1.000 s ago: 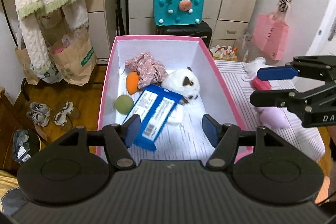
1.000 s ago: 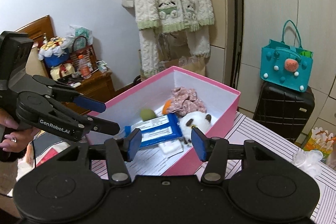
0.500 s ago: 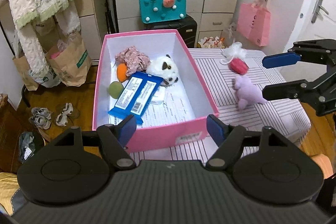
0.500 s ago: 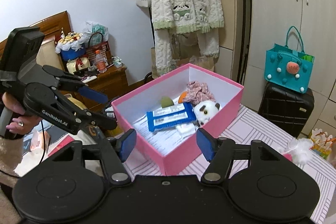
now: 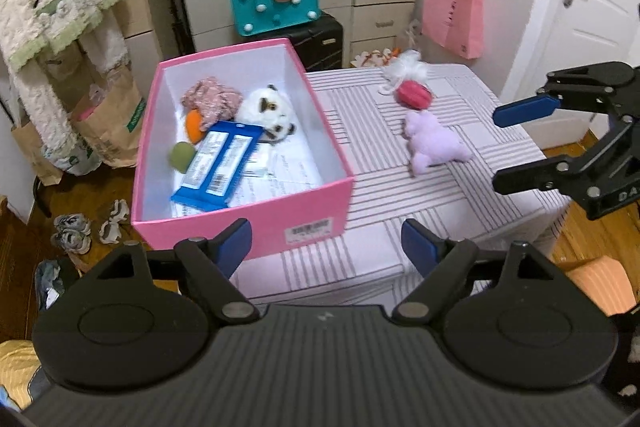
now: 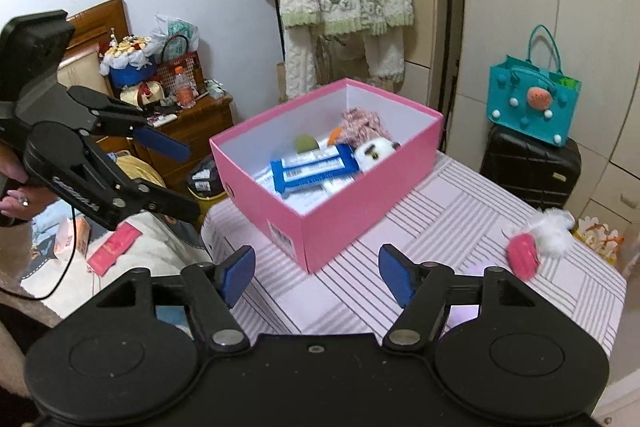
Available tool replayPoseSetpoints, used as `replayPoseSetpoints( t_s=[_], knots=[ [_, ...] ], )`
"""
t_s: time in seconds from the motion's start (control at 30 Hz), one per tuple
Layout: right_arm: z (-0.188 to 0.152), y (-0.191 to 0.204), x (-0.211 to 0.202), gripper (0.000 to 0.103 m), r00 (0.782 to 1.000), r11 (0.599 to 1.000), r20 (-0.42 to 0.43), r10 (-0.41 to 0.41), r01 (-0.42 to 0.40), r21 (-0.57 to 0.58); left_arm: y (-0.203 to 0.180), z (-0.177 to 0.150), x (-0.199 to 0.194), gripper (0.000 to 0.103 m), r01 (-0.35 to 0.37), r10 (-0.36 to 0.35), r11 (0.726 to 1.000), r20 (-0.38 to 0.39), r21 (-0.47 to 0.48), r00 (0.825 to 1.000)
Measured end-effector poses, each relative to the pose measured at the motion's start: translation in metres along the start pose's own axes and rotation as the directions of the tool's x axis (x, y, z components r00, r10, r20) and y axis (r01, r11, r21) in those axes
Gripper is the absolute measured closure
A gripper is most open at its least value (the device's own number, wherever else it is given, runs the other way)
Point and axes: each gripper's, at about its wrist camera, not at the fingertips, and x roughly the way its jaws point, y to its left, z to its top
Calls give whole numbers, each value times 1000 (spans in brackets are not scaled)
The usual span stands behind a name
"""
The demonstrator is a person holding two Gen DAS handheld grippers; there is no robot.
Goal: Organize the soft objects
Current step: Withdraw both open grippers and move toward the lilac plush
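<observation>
Left wrist: purple plush (image 5: pixel 434 147) between pink box (image 5: pixel 320 205) and table edge (image 5: pixel 532 143).

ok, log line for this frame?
left hand-held gripper open | right hand-held gripper open | purple plush on table, outside pink box

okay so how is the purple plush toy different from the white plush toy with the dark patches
The purple plush toy lies out on the striped tabletop, to the right of the pink cardboard box; the white plush toy with dark patches sits inside that box, among other things. The purple one is a single pale colour, while the white one has dark markings on its face. The purple one lies free; the white one touches a blue packet. Both are small stuffed toys, and neither is gripped.
</observation>
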Motion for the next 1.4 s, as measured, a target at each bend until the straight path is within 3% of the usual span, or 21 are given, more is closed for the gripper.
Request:
replayPoseSetpoints(
  t_s=[0.4,0.7,0.93,1.1,1.23,1.4],
  knots=[
    [-41,-32,-9,28,998,998,-48,-46,48,52,-48,7,22,17,77,-72,992,-48,101,996],
    [-70,-70,1,27,996,991,-32,-79,82,102,-69,27,58,16,144,-134,981,-80,128,988],
    [-94,-98,29,27,991,990,50,-127,123,76,-91,42,90,6,206,-204,969,-34,134,978],
    [-109,-112,44,27,980,991,153,-124,115,67,-103,50,117,1,234,-237,965,12,116,971],
    [-113,-138,64,27,994,983,92,-60,42,180,-106,52,141,1,213,-218,973,51,90,975],
    [-117,-144,82,27,990,977,39,-139,131,171,-108,52,171,3,222,-225,974,71,56,972]
  ],
)
